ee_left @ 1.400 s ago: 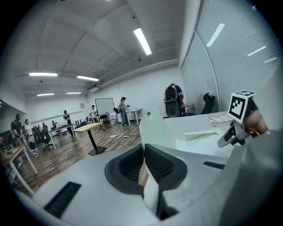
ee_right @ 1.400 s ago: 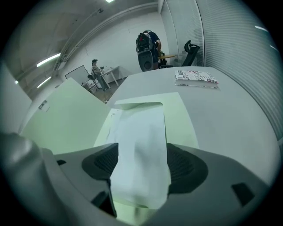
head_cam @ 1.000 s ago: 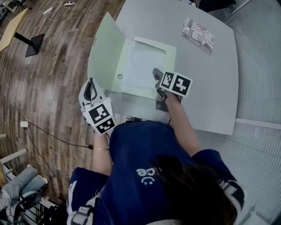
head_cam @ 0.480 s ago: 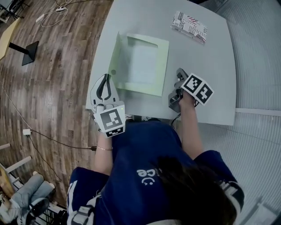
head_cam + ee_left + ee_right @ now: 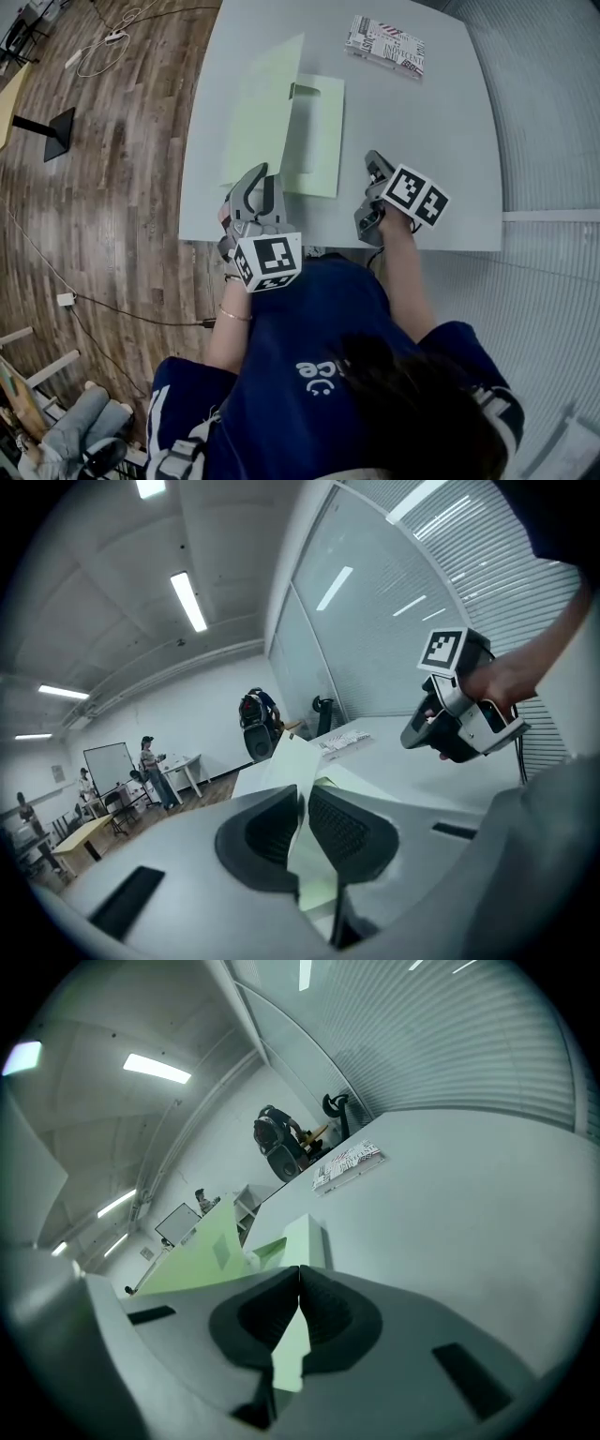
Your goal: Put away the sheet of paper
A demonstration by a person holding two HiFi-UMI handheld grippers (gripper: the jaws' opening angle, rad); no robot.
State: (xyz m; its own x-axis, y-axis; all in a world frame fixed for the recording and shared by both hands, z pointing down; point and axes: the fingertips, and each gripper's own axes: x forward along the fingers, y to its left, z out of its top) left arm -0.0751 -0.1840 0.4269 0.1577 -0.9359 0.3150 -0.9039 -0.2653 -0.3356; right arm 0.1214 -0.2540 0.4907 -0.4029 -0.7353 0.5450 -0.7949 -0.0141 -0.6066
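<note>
A pale green folder (image 5: pixel 323 159) lies on the grey table (image 5: pixel 441 103). The white sheet (image 5: pixel 317 131) rests inside it, partly hidden by the raised cover (image 5: pixel 267 108). My left gripper (image 5: pixel 255 178) is at the folder's near left corner. Its jaws have just been opening slightly, but the cover's edge (image 5: pixel 292 761) is still pinched between the pads. My right gripper (image 5: pixel 372 161) sits on the table a little to the right of the folder, apart from it. In the right gripper view its jaws (image 5: pixel 298 1283) are shut with nothing gripped.
A printed flat box (image 5: pixel 384 45) lies at the table's far side. The table's near edge runs just under both grippers, and a wooden floor (image 5: pixel 112 187) lies to the left. People and office furniture stand far off in the room.
The cover has swung from lying open at the left to standing over the folder, carried by the left gripper moving right. The right gripper left the sheet, moved right and shut.
</note>
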